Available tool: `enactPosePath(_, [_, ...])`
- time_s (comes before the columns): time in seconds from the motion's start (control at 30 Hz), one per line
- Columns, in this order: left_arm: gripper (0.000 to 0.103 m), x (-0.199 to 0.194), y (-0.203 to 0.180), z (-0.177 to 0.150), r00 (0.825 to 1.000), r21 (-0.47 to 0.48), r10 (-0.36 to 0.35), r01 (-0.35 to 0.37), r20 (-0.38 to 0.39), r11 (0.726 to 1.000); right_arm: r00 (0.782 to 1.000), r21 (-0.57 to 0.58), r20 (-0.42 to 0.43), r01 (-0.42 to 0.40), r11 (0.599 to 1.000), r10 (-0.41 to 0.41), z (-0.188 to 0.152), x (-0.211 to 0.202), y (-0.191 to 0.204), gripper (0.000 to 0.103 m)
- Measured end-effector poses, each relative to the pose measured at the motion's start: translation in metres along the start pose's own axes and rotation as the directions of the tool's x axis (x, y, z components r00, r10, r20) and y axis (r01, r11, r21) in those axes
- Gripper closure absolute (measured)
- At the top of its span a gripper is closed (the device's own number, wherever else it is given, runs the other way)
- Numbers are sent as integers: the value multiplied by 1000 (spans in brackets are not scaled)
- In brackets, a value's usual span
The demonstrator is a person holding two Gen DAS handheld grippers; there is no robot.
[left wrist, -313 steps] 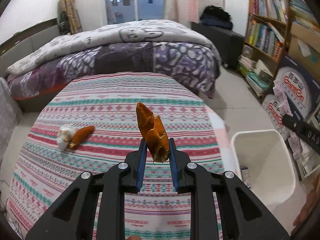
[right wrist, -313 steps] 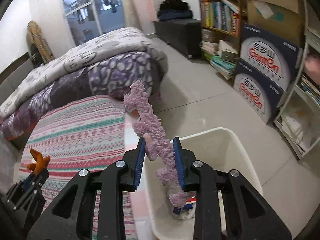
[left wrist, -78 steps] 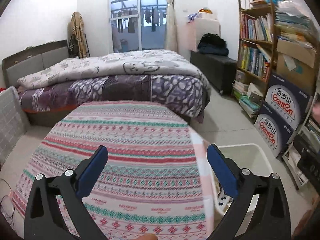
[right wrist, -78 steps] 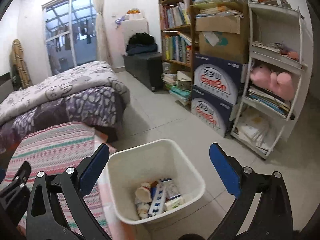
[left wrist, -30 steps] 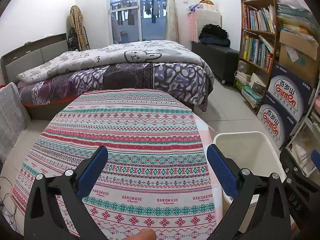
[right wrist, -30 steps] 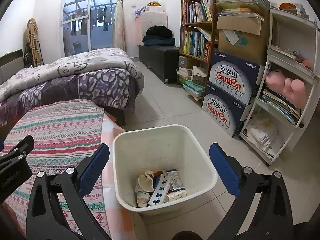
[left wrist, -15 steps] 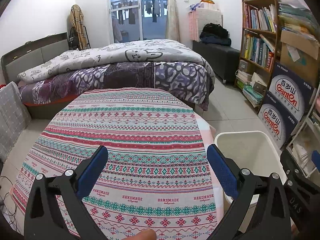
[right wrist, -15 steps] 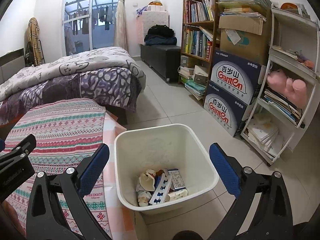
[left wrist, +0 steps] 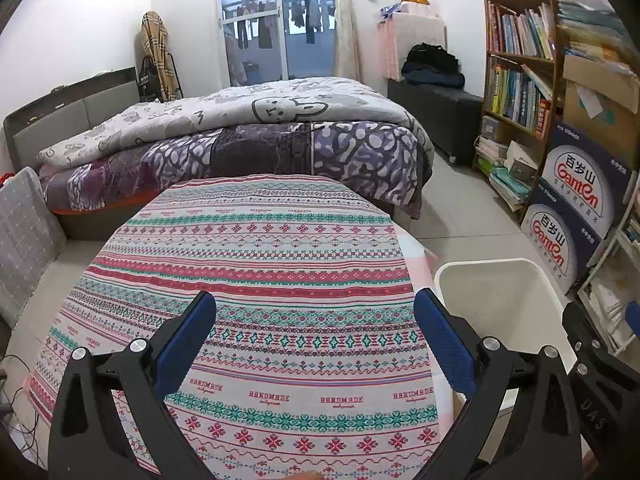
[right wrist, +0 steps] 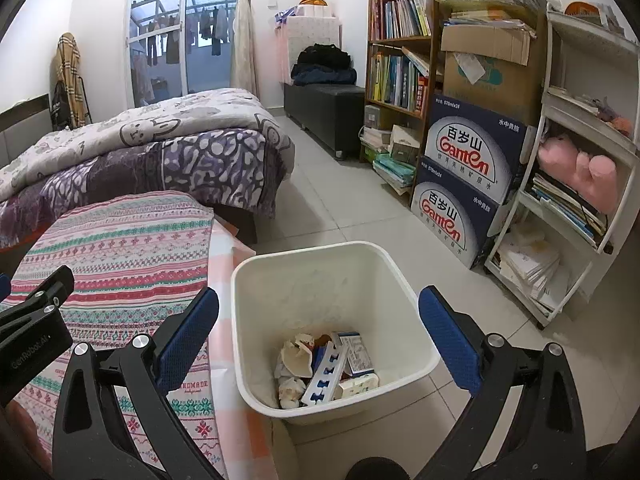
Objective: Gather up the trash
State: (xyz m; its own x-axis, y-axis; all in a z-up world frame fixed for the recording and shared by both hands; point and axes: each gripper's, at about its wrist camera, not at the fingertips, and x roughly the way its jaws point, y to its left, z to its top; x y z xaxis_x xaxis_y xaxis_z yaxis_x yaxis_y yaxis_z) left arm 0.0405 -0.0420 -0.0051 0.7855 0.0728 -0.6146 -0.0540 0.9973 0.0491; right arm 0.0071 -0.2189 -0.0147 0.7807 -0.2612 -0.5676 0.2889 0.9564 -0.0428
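A white plastic trash bin (right wrist: 404, 284) stands on the tiled floor right of the table, and its rim (left wrist: 492, 266) shows in the left wrist view too. Inside lie crumpled paper, small cartons and a white and blue strip (right wrist: 328, 372). My right gripper (right wrist: 319, 326) hovers above the bin, open and holding nothing. Over the round table with its striped patterned cloth (left wrist: 256, 264) my left gripper (left wrist: 315, 330) is open wide and also holds nothing. No trash shows on the cloth.
A bed with a grey and purple quilt (left wrist: 248, 128) stands behind the table. Bookshelves (right wrist: 400, 52), stacked water cartons (right wrist: 468, 184) and a white rack (right wrist: 580, 168) line the right wall. Tiled floor (right wrist: 348, 208) runs between bed and shelves.
Since ten seconds ago the orange scrap and the pink fuzzy piece have left my grippers, and both jaws have opened. Over the last second both views have barely shifted.
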Motion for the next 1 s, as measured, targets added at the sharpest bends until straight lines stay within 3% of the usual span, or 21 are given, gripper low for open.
enactPosePath(1.0, [13,1,-12,-7,999,59,-50,50,-2,997,1000,9,-9,4,1000,-4,-1,2,-3,7])
